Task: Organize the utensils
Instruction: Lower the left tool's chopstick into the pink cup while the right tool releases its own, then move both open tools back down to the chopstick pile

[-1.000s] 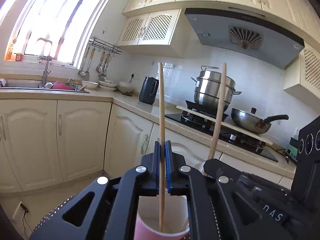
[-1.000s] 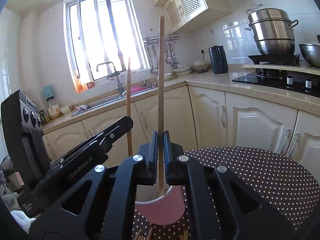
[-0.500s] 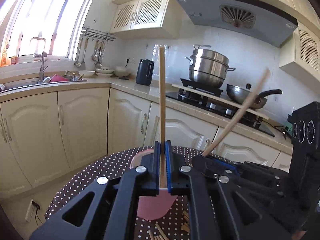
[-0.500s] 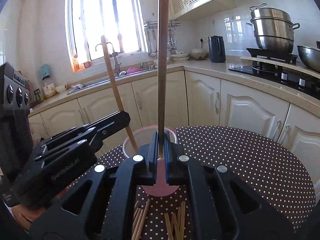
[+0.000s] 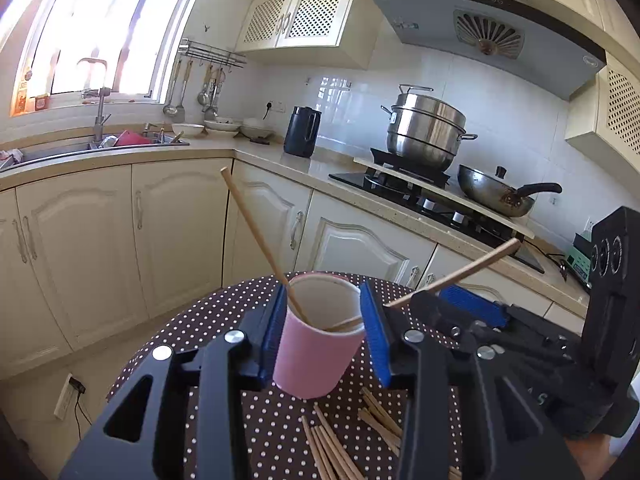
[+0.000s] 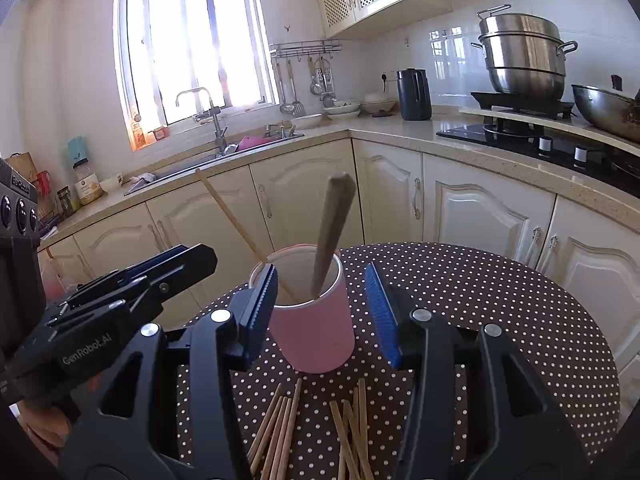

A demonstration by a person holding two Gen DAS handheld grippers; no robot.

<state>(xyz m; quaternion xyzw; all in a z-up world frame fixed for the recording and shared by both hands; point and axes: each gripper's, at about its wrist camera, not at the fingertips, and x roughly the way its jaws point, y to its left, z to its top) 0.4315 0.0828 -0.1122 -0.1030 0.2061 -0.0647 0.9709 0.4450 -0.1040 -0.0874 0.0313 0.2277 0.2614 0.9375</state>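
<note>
Your left gripper (image 5: pixel 324 332) and right gripper (image 6: pixel 322 312) were both opening — fingers spread, pinching nothing — two chopsticks (image 5: pixel 256 236) leaning in the cup (image 5: pixel 316 356).

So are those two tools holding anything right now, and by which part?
Nothing is held. Both the left tool and right tool are opening, and the two chopsticks lean loose in the pink cup.

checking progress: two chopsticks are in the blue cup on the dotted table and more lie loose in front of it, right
Not quite: the cup is pink, not blue, as the right wrist view shows; blue is only on the gripper pads. The rest holds: two chopsticks lean in it on the dotted table, and loose chopsticks lie in front of it.
</note>
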